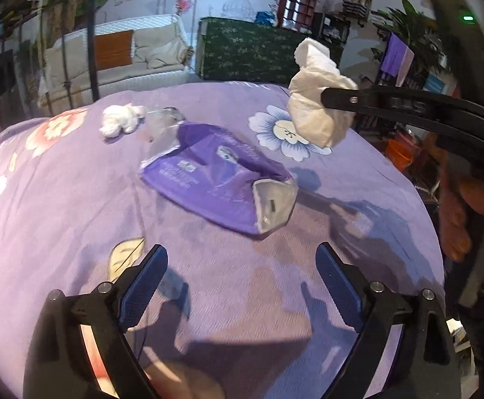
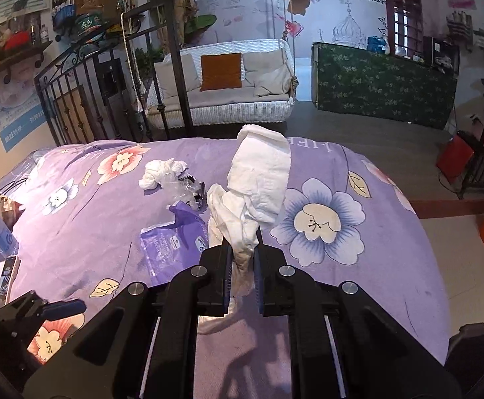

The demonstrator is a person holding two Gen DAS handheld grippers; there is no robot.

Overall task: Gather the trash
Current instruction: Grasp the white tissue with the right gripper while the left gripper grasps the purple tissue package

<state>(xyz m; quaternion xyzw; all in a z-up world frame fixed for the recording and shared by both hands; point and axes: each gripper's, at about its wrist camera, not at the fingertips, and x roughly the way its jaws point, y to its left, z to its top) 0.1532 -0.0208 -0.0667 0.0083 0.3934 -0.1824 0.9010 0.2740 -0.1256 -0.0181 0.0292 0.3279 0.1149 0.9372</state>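
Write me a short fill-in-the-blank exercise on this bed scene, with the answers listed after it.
1. The right claw is shut on a crumpled white ____.
2. The purple wrapper lies flat on the ____ bedsheet with flower prints.
3. The left claw is ____, with nothing between its fingers.
4. A small white tissue wad lies on the sheet beside a piece of ____ plastic.

Answers: tissue; purple; open; clear

Purple floral bedspread [image 2: 358, 299], white wicker swing sofa [image 2: 222, 106] — orange cushion [image 2: 221, 71]; green floral counter [image 2: 381, 86]
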